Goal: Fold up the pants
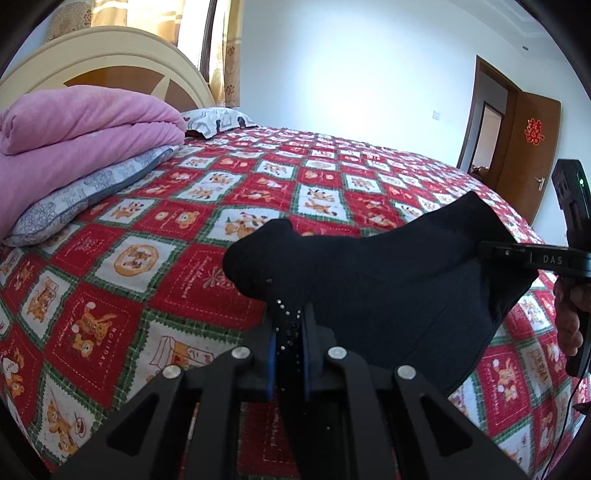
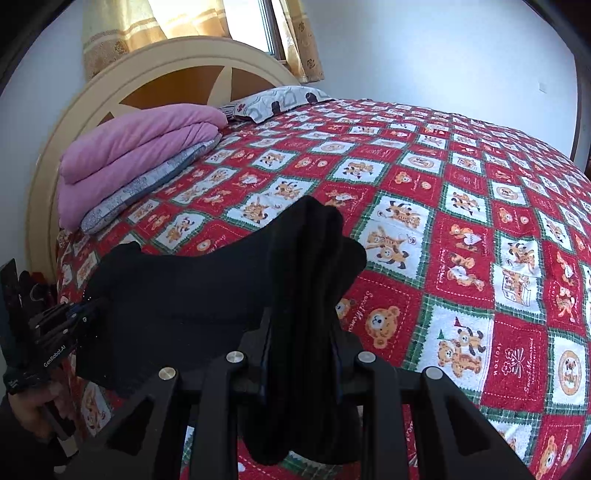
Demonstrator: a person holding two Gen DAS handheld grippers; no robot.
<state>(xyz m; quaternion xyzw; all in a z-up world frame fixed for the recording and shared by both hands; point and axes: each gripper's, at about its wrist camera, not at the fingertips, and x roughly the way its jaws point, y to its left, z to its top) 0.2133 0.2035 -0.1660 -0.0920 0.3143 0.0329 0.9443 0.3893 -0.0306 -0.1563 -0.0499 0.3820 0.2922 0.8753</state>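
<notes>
Both sets of jaws are clamped on the black pants (image 1: 369,280), so the fabric hangs stretched between the left gripper (image 1: 290,314) and the right gripper (image 2: 303,332), lifted just above the bed (image 2: 461,229). The left one pinches a thin bit of cloth, the right one has a thicker bunched wad sticking up past its tips. No real containers here, just the bed with its red, white and green checked cover full of cartoon bears. Up by the cream headboard (image 2: 155,66) there's a folded pink blanket (image 1: 81,125) sitting on a grey patterned pillow (image 1: 85,195), another pillow (image 1: 218,120) beside it. White walls, gold curtains (image 2: 122,29), a brown door (image 1: 528,155) with a red decoration.
</notes>
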